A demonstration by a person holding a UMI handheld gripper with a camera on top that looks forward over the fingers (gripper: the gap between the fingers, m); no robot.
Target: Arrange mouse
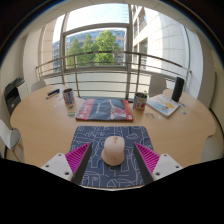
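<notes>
A pale beige mouse [114, 150] lies on a dark blue patterned mouse mat [96, 168] on the wooden desk [40, 125]. My gripper [113, 158] is open. Its two magenta-padded fingers [78, 157] stand at either side of the mouse, with a gap on each side. The mouse rests on the mat between the fingers.
Beyond the mat lies a red-and-grey book or mat [104, 108]. A cup [68, 97] stands at the left of it and a can [140, 101] at the right. A magazine [163, 105] and a dark speaker [177, 89] are further right. A window with a railing is behind.
</notes>
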